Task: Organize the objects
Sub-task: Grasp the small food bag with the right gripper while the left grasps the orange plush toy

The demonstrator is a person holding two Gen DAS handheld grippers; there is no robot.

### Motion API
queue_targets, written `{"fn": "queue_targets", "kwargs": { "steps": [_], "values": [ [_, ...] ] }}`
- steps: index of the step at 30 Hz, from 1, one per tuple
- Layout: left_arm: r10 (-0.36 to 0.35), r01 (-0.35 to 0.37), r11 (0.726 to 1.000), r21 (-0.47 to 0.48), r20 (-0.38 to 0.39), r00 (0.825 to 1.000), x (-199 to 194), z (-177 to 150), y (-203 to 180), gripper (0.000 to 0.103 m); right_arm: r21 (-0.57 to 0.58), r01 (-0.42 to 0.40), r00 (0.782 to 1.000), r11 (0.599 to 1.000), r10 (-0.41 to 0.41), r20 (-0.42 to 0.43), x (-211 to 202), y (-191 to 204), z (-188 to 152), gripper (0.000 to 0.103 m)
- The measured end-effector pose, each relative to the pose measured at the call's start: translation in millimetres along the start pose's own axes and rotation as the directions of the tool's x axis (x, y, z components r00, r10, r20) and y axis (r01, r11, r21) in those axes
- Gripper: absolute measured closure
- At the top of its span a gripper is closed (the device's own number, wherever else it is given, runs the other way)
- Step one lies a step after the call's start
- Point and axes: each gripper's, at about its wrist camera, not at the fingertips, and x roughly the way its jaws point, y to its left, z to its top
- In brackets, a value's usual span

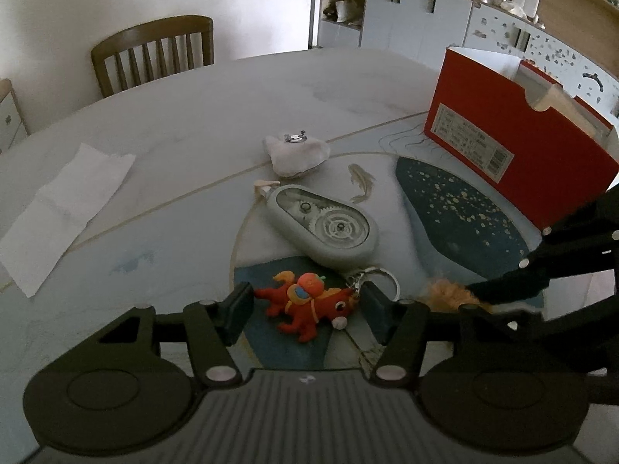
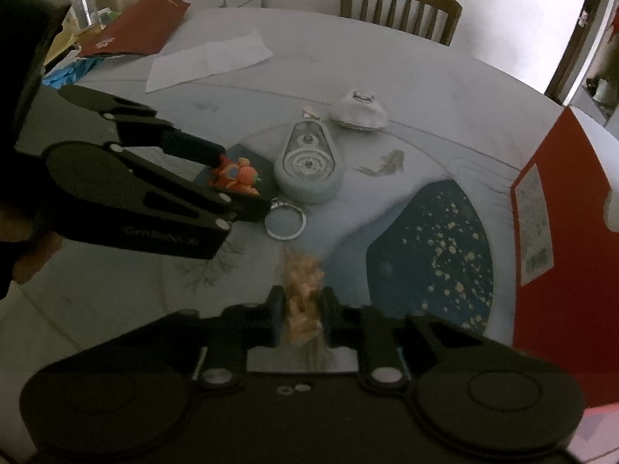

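Observation:
A red-and-orange toy keychain lies on the table between the open fingers of my left gripper; its metal ring lies by the right finger. The same toy and ring show in the right wrist view, with the left gripper around the toy. My right gripper is shut on a tan fluffy toy, also seen in the left wrist view. A grey oval gear gadget and a white plush pouch lie behind.
An open red box stands at the right, near the right gripper. A white paper sheet lies at the left. A wooden chair stands beyond the round table. Red folders and clutter lie at the far left edge.

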Motion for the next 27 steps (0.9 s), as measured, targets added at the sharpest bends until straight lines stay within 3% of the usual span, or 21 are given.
{"fn": "queue_targets", "kwargs": {
  "steps": [10, 11, 13, 20, 22, 24, 26, 27],
  "values": [
    [-0.011, 0.009, 0.997, -0.080, -0.030, 0.999, -14, -8, -8, 0.044, 0.099, -0.024, 1.000, 0.995, 0.023, 0.010, -22, -15, -14, 0.086],
    [-0.010, 0.007, 0.996, -0.088, -0.032, 0.999, -17, -9, -9, 0.057, 0.111, -0.029, 1.000, 0.993, 0.027, 0.014, -26, -17, -16, 0.086],
    [-0.012, 0.008, 0.994, -0.108, -0.036, 0.999, -23, -10, -11, 0.069, 0.132, -0.037, 0.999, 0.991, 0.034, 0.022, -34, -21, -19, 0.086],
    [-0.008, 0.003, 0.993, -0.116, -0.047, 0.999, -34, -16, -18, 0.071, 0.159, -0.053, 0.998, 0.986, 0.047, 0.040, -53, -29, -34, 0.085],
    [-0.006, 0.001, 0.993, -0.116, -0.045, 0.999, -35, -18, -21, 0.068, 0.162, -0.054, 0.998, 0.985, 0.048, 0.038, -56, -31, -38, 0.085],
    [-0.005, -0.001, 0.994, -0.111, -0.052, 0.999, -33, -19, -24, 0.046, 0.167, -0.053, 0.998, 0.984, 0.048, 0.034, -59, -33, -43, 0.085],
    [0.003, -0.007, 0.995, -0.104, -0.038, 0.999, -33, -20, -28, 0.032, 0.174, -0.054, 0.998, 0.983, 0.048, 0.035, -62, -35, -47, 0.085],
    [0.002, -0.005, 0.995, -0.099, -0.032, 0.999, -33, -21, -30, 0.031, 0.176, -0.054, 0.998, 0.983, 0.048, 0.036, -63, -36, -49, 0.085]
  ]
}}
